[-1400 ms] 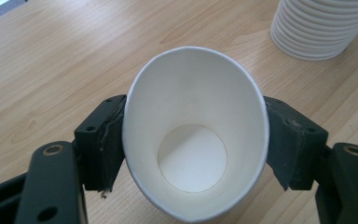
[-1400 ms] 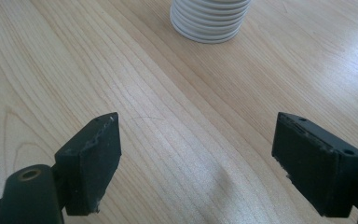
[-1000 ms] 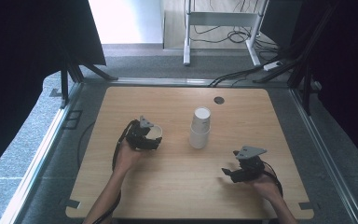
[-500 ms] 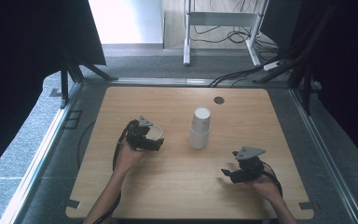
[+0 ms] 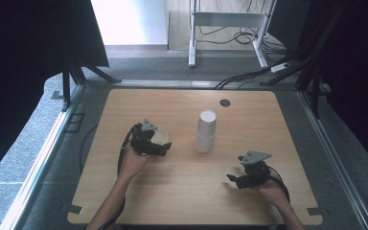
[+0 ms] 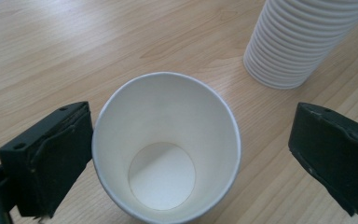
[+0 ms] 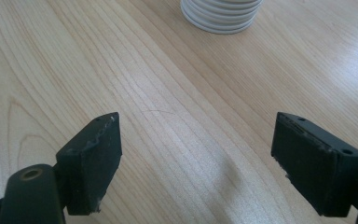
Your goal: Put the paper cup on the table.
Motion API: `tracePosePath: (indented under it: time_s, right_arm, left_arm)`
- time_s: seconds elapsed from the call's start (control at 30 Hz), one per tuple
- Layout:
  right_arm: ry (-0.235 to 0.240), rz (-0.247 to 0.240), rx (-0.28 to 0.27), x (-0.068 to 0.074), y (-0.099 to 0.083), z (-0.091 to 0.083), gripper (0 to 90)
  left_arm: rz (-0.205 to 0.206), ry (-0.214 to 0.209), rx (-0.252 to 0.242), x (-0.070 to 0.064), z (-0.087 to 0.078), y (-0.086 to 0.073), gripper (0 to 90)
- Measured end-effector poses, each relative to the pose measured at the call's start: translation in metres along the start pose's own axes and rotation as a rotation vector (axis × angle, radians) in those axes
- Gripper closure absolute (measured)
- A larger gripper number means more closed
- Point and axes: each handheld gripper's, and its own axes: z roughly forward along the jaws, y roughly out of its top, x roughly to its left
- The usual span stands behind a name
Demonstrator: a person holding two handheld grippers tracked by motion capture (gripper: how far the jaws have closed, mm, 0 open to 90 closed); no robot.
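Wooden and pale, the desk [image 5: 182,191] is sitting on grey carpet, with dark curtains hanging at both sides. Near its middle a stack of white paper cups [image 5: 205,131] is standing upside down. Just to its left, one white paper cup [image 6: 165,144] is standing the right way up, and nothing is lying inside it. The left gripper [image 5: 159,142] is waiting with its jaws spread wide around this cup; one jaw looks like it is touching the rim. The right gripper [image 5: 234,178] is hovering near the front right edge, jaws spread wide with only bare wood between them.
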Motion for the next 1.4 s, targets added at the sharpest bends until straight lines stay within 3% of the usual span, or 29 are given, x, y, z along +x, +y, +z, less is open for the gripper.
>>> tracePosePath:
  time_s: [0.57,1.0,1.4]
  right_arm:
    - [0.002,0.039,-0.022,-0.001,0.001,-0.004,13.0]
    - [0.005,0.06,-0.053,0.001,0.004,-0.008,2.9]
    - [-0.01,0.085,-0.063,0.001,0.0,-0.013,1.2]
  left_arm:
    - [0.062,0.007,-0.031,-0.019,-0.018,0.006,0.0]
    - [0.071,-0.003,-0.059,-0.03,-0.032,0.002,0.0]
    - [0.098,-0.03,-0.087,-0.045,-0.048,-0.004,0.0]
